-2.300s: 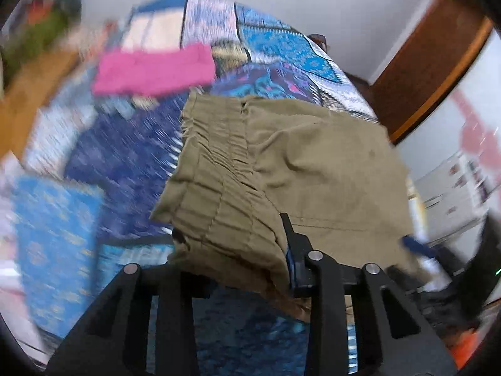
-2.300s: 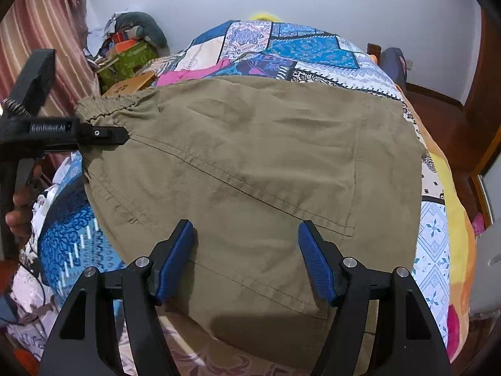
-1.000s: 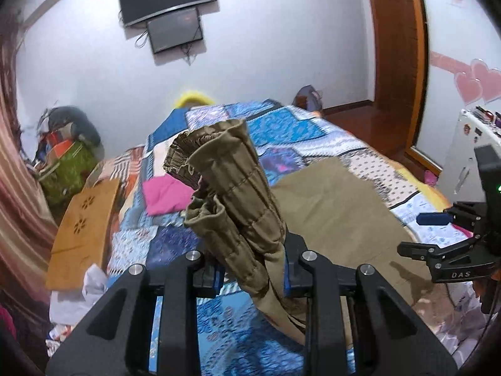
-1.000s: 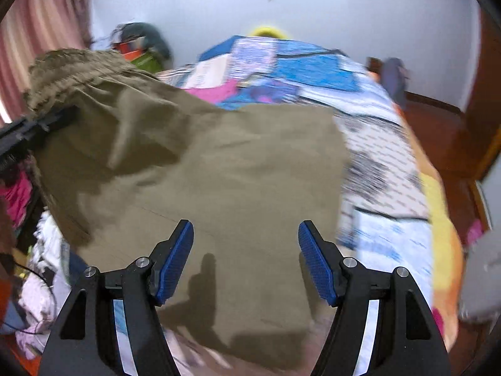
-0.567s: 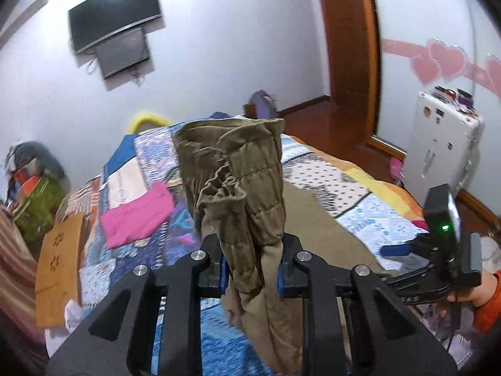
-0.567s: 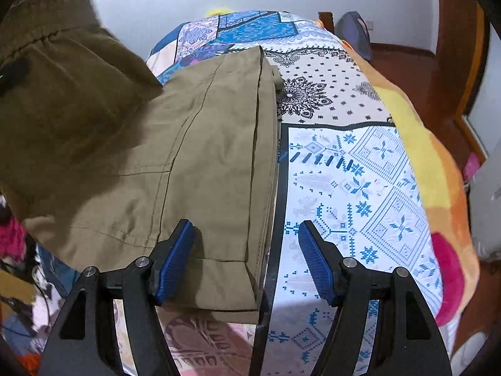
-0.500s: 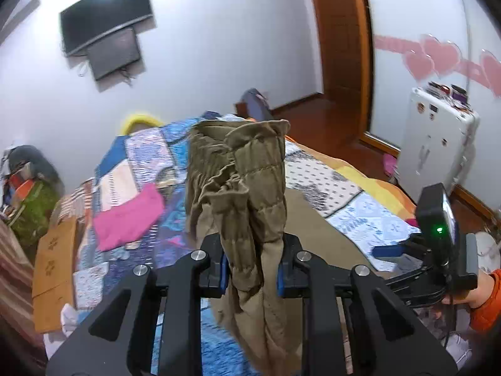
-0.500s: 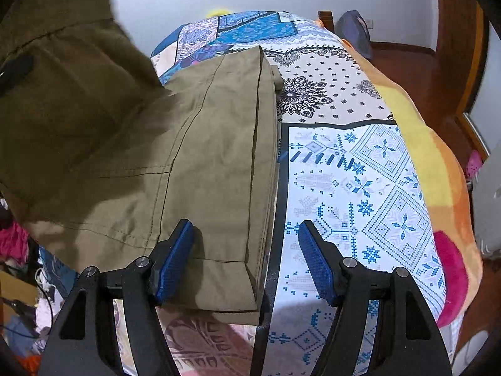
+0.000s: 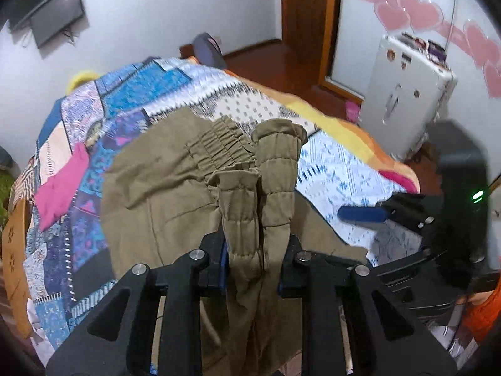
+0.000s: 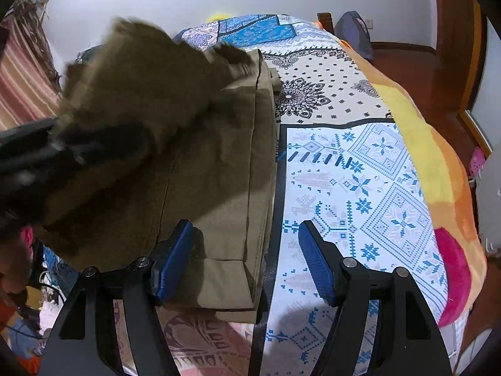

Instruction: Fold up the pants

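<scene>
Over the quilted bed (image 10: 360, 163), the left gripper (image 9: 252, 260) pinched the pants' (image 9: 162, 188) bunched waistband (image 9: 266, 169), best lowered square onto the flat half, while the right gripper (image 10: 244, 260) hovered wide and empty.

No writing, label, brand or number can be read anywhere here; the small stickers on the white cabinet (image 9: 407, 94) beyond and to the right of the left gripper's jaws are too blurred to make out
</scene>
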